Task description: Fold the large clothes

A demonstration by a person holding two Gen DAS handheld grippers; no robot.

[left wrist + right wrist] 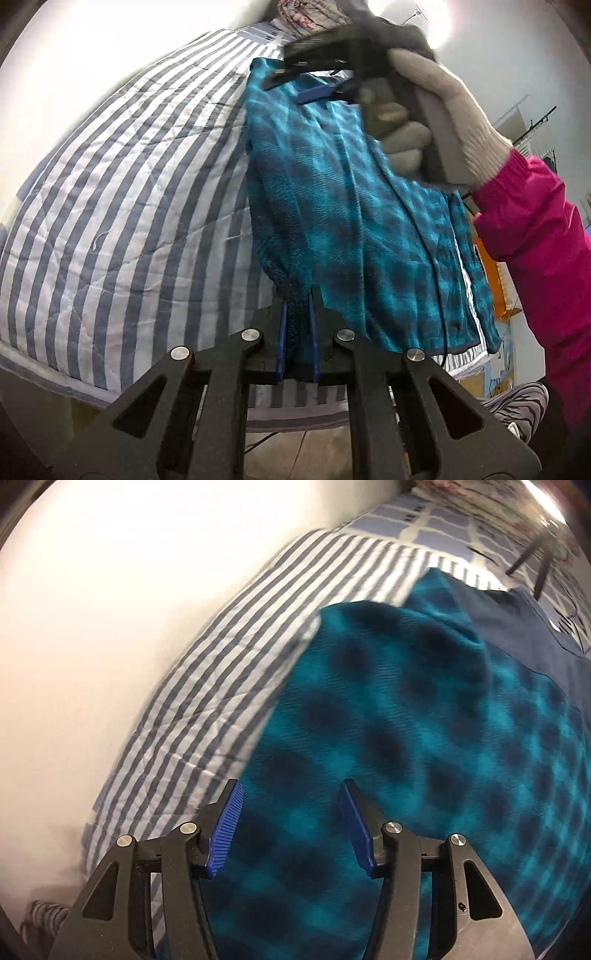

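Striped blue-and-white bedspread (122, 206) over a bed beside a white wall. Teal plaid fleece garment (354, 221) lies spread on the bedspread. Left gripper (297, 314): fingers closed on the garment's dark ribbed edge. Right gripper (291, 823): fingers parted, nothing between them, above the fleece; seen from the left wrist near the garment's far end, gripped by a white-gloved hand (443, 118) with pink sleeve (535, 236).
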